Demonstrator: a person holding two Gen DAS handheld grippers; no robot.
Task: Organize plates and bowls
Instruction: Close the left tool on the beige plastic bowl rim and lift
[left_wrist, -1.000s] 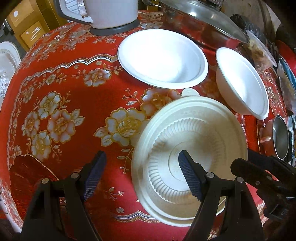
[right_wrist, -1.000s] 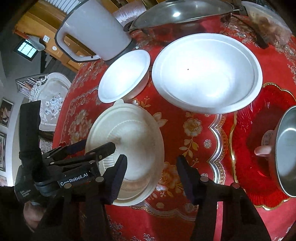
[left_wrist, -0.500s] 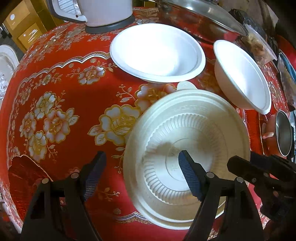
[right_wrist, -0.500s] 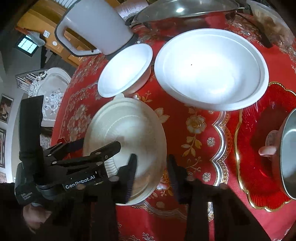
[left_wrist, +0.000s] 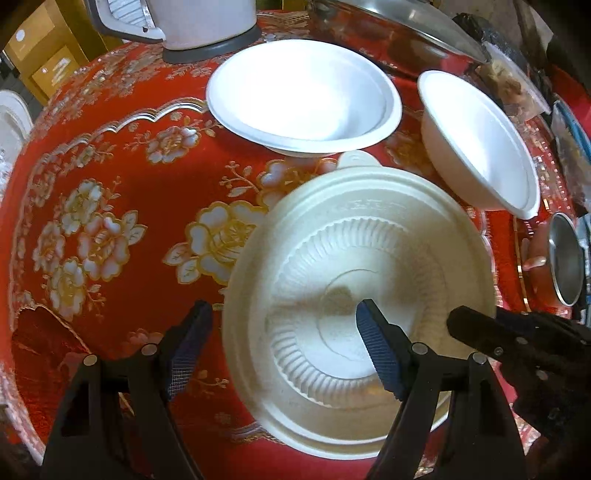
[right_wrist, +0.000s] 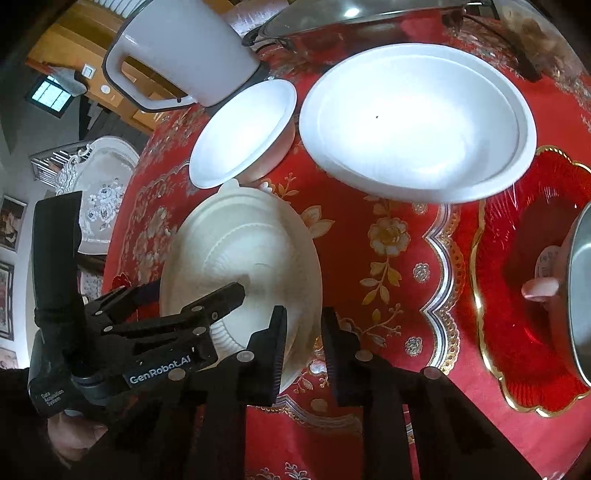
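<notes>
Task barely started, judging by layout: nothing stacked yet, all dishes lie separate on the desk (left_wrist: 122, 177) w/ red floral cloth.

Cream ribbed plate (left_wrist: 354, 295) sits at near edge of desk, closest to both tools. Left tool (left_wrist: 284, 350) is wide apart, unclenched, straddling the plate's left rim: one finger outside over the cloth, other over the plate's center. Not gripping yet. Right tool (right_wrist: 303, 343) has its jaws narrowed around the plate's right rim, rim edge between them; a gap shows in the right wrist view, so can't tell if actually pinched. Looks like the grab on this plate is the step in hand.

Left to do (my read): lift the cream plate, then nest/stack the whites. All of it basically.

Containers:
- White bowl, wide (left_wrist: 303, 96), far side of desk, just beyond cream plate, nearly touching its tab. Empty.
- White bowl, 2nd (left_wrist: 480, 144), to the right of the first, apart from it. Empty.
- Cream plate: empty.
- Steel cup (left_wrist: 565, 258) on red glass dish (right_wrist: 524, 277), far right; inside not visible enough.
- Lidded steel pot (right_wrist: 369, 14) and white kettle (right_wrist: 184, 48) at back, contents hidden.
</notes>
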